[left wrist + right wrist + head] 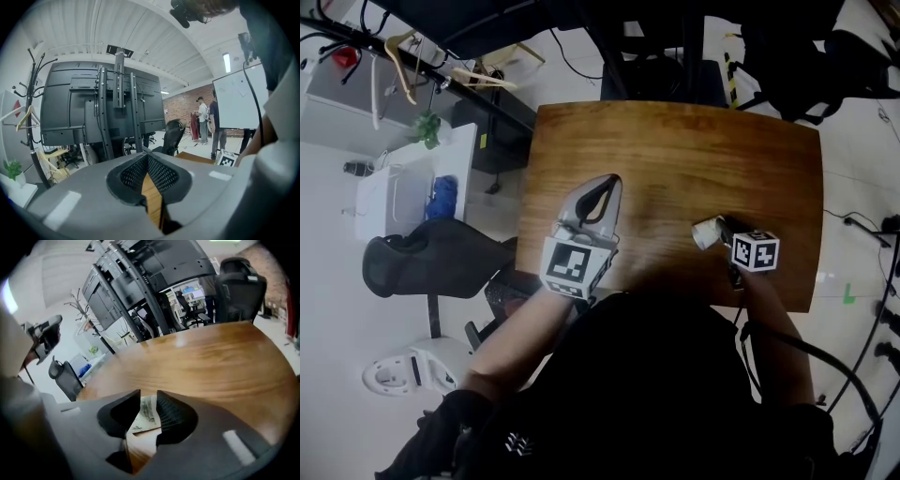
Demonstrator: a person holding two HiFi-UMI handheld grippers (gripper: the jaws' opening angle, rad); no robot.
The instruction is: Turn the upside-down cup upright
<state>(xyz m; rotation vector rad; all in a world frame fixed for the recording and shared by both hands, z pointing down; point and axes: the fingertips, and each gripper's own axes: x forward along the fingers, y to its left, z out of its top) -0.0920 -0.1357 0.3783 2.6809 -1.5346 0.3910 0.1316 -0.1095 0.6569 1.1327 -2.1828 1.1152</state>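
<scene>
Item: cup (705, 232), white paper, right of centre in the head view, over the wooden surface (675, 159).
Right tool (147, 395): clamped on the cup's wall.
Left tool (611, 181): jaws together, empty, idle at centre-left.
Progress: cup gripped and seemingly tipped on its side, roughly mid-turn.
Outstanding: finish rotation, set it mouth-up on the surface, release.
</scene>
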